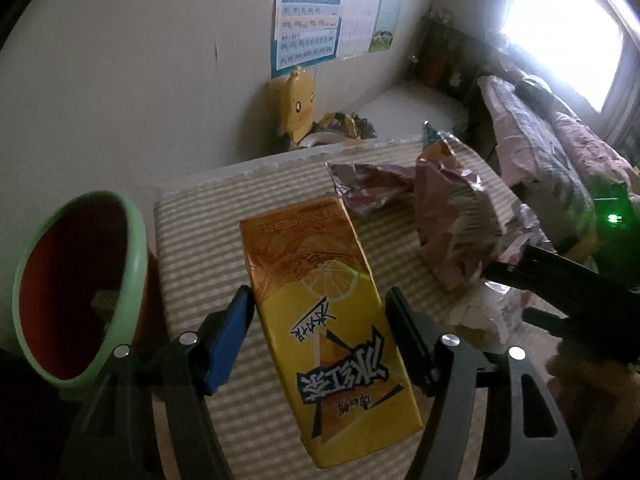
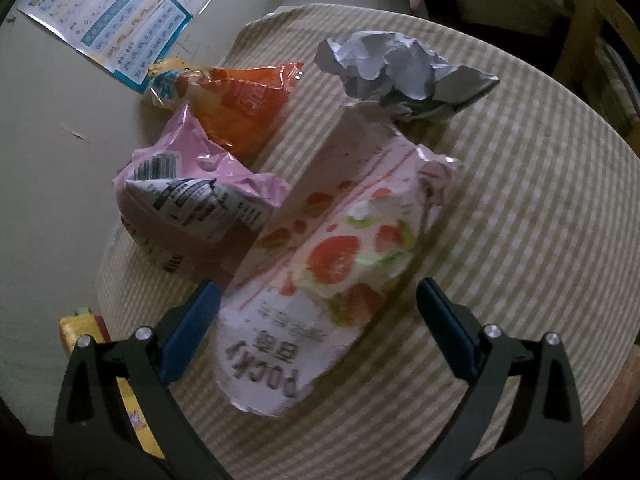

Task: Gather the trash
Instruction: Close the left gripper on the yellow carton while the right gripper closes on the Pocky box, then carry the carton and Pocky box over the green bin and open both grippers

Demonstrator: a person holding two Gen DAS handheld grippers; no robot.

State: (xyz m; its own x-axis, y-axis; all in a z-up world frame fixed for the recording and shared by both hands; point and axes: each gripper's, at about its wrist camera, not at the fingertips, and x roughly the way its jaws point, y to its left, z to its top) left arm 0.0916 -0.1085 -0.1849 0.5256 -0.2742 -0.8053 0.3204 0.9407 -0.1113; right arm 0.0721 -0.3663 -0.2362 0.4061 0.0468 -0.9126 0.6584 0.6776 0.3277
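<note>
A yellow lemon-tea carton [image 1: 320, 312] lies flat on the striped tablecloth [image 1: 200, 216]. My left gripper [image 1: 318, 320] is open, its fingers on either side of the carton with gaps. A green-rimmed bin with a red inside [image 1: 76, 288] stands at the left table edge. My right gripper [image 2: 318, 320] is open over a pink Pocky strawberry pack [image 2: 320, 272]. Behind it lie a pink wrapper [image 2: 192, 196], an orange snack bag [image 2: 244, 108] and a crumpled white paper ball [image 2: 400, 76]. The right gripper's arm [image 1: 568, 292] shows in the left view beside crumpled pink wrappers [image 1: 444, 216].
A wall with posters [image 1: 308, 12] runs behind the table. A yellow duck toy [image 1: 298, 104] stands by the wall. A bed with bedding [image 1: 552, 148] lies at the right under a bright window. The round table edge [image 2: 608, 392] is near at the right.
</note>
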